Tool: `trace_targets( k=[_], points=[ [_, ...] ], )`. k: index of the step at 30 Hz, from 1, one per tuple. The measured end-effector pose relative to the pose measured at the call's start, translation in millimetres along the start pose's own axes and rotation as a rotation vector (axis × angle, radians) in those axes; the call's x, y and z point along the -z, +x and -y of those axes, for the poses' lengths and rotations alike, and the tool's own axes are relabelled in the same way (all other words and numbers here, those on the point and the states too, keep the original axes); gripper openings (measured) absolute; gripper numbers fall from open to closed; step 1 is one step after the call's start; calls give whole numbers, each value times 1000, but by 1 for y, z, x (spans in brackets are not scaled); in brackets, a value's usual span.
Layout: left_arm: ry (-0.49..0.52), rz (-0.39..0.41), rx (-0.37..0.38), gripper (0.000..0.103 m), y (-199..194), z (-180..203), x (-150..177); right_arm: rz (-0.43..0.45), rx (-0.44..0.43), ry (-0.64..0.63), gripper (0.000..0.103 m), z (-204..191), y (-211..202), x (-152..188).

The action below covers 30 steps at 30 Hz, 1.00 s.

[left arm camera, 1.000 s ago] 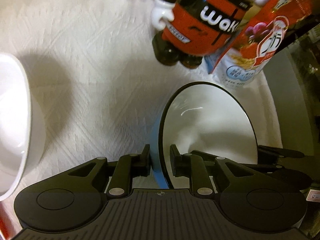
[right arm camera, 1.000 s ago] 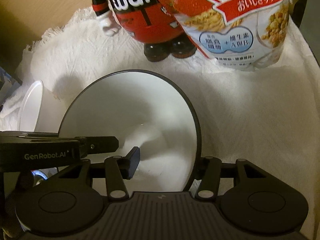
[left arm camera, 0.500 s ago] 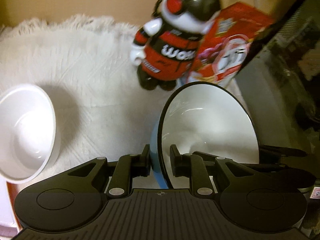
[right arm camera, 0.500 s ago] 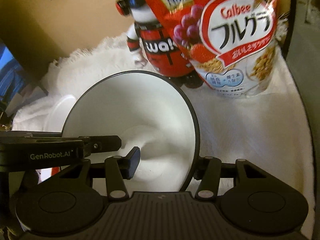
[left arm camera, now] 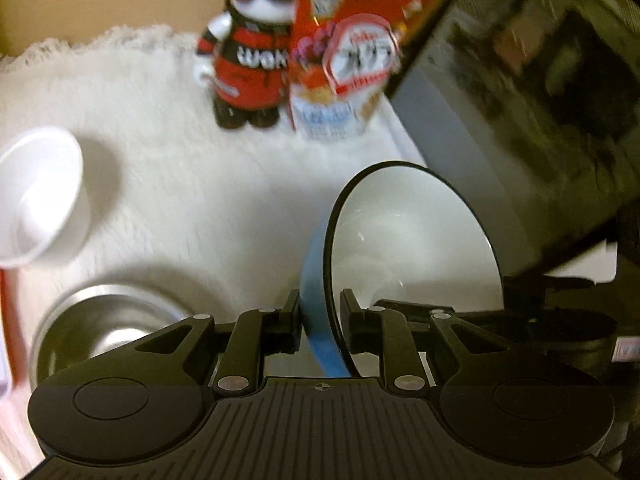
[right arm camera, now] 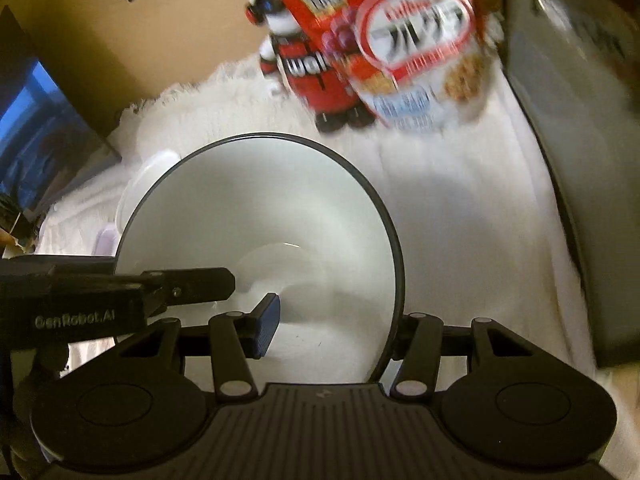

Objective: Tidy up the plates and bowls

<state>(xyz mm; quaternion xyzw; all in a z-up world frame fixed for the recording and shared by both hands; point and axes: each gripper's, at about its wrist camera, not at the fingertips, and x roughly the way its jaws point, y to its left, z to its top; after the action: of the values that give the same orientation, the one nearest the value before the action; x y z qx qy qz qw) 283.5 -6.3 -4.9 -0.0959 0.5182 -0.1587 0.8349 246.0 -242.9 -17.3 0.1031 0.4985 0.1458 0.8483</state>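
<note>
A white textured cloth (left arm camera: 208, 200) covered the tabletop, with a dark cabinet (left arm camera: 520, 120) along its right edge. Above the cloth, a large bowl (right arm camera: 264, 240), white inside with a dark rim and blue outside, was held tilted between both tools. The left tongs (left arm camera: 320, 320) were clamped on the bowl's near wall, one pad against the blue outside and the other against the white inside. The right tongs (right arm camera: 332, 332) gripped the opposite rim, one finger (right arm camera: 266, 326) inside the bowl and the other outside the rim. At the back of the cloth a red cereal bag (right arm camera: 404, 48) stood upright, just beside and partly overlapping a red, black and white toy figure (left arm camera: 252, 60). A metal bowl (left arm camera: 104, 328) sat on the cloth at lower left in the left wrist view. Beyond it, near the cloth's left edge, stood a smaller white bowl (left arm camera: 36, 196). The views were blurred, so finer detail could not be told.
</note>
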Motion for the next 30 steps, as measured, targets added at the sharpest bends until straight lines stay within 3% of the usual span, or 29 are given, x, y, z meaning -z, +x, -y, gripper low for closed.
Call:
trace_targets(
  k=[10, 16, 22, 25, 30],
  points=[
    [47, -129, -66, 20, 35, 1, 44, -93, 13, 58, 52, 13, 31, 46],
    [75, -113, -93, 20, 36, 3, 44, -59, 47, 22, 52, 10, 29, 43],
    [49, -119, -75, 20, 30, -5, 38, -60, 62, -1, 52, 9, 34, 37],
    [45, -88, -105, 20, 22, -5, 36, -57, 61, -2, 52, 10, 35, 36],
    [21, -81, -87, 20, 18, -10, 32, -51, 36, 24, 52, 18, 33, 31]
  ],
)
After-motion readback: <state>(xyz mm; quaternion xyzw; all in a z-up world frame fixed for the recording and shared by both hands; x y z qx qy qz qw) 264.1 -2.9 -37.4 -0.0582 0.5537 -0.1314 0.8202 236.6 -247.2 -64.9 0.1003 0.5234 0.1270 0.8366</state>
